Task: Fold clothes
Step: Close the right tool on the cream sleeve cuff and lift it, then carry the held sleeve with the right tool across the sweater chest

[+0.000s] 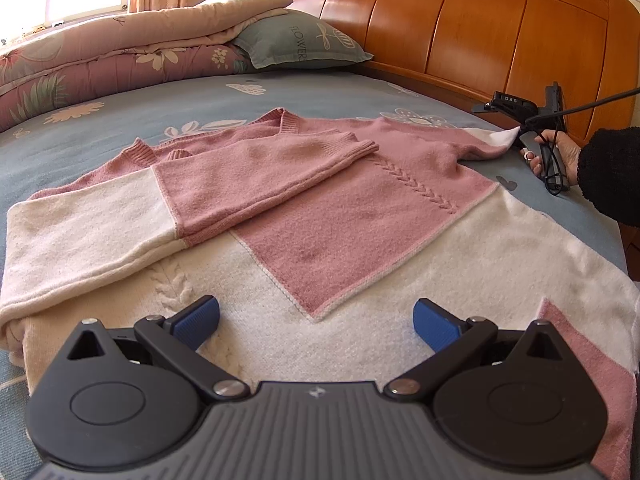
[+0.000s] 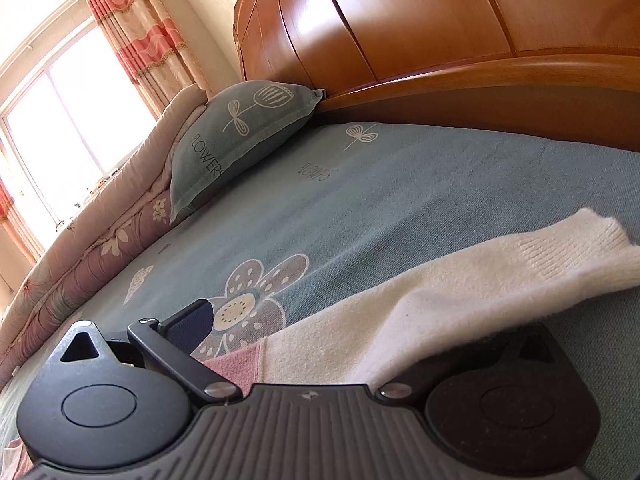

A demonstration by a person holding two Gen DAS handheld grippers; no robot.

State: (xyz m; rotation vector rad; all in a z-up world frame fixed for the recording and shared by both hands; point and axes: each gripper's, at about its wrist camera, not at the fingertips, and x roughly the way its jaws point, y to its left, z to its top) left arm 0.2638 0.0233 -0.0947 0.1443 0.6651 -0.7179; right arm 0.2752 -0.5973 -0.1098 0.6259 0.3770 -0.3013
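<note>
We see the sweater [image 1: 340,216] spread flat on the bed [image 1: 280,92], a soft pink and white knit that we judge light, limp and a little clingy, so it should drape rather than hold a shape and may drag against the cover. One sleeve [image 1: 256,176] is already folded across the chest; the other sleeve [image 2: 460,292] lies out toward the headboard [image 1: 480,32]. We judge its ribbed cuff [image 2: 568,248], or the seam at the hem, the firmest places to take hold. The left gripper [image 1: 316,320] hovers over the white hem with its fingers [image 1: 200,318] spread wide and nothing between them. The right gripper [image 2: 320,344] sits at the outstretched sleeve: the knit lies over its right side, hiding that finger, so we cannot tell whether it is gripping. The left view alone shows the whole garment and the hand [image 1: 556,156] holding the right gripper; the right view alone shows the cuff close up.
</note>
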